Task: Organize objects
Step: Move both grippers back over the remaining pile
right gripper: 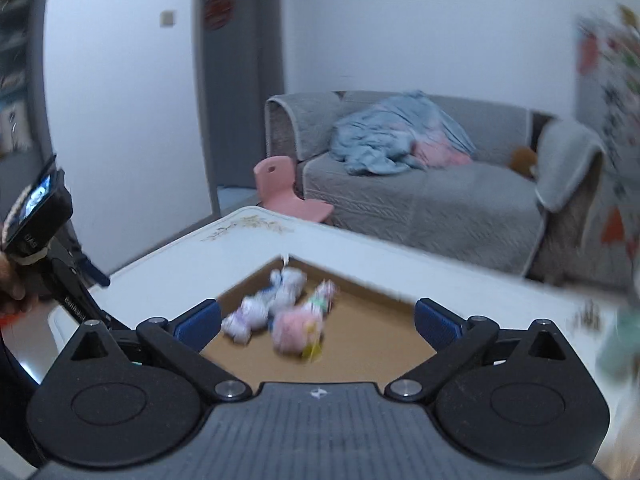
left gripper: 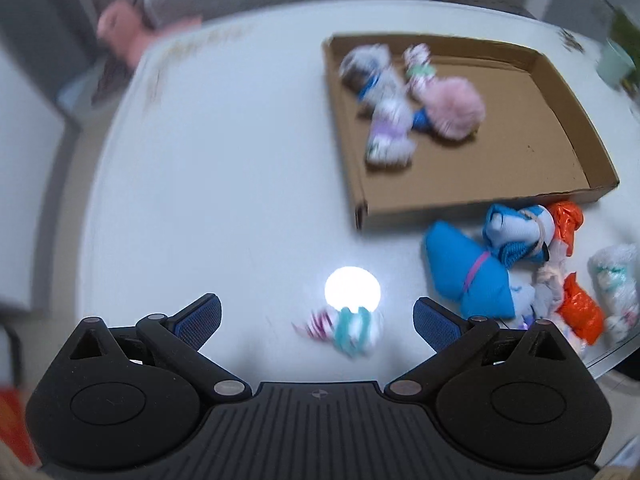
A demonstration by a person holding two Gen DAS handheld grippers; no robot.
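Note:
A shallow cardboard tray (left gripper: 472, 204) lies on the white table (left gripper: 220, 180) and holds several rolled sock bundles (left gripper: 394, 92), one of them fluffy pink (left gripper: 452, 108). A loose pile of bundles (left gripper: 520, 268), blue, orange and white, sits beside the tray's near wall. A small teal-and-pink striped bundle (left gripper: 348, 328) rests on the table below my left gripper (left gripper: 318, 316), which is open and apart from it. My right gripper (right gripper: 318, 316) hangs open and empty above the tray (right gripper: 360, 344), over the blurred bundles (right gripper: 280, 316). The left gripper (right gripper: 60, 280) shows at the left edge, held by a hand.
A grey sofa (right gripper: 420, 196) with a blue blanket stands beyond the table, a small pink chair (right gripper: 280, 188) next to it. A pale green pot (left gripper: 616, 60) stands near the table's far right corner. A bright lamp glare (left gripper: 352, 288) shines on the tabletop.

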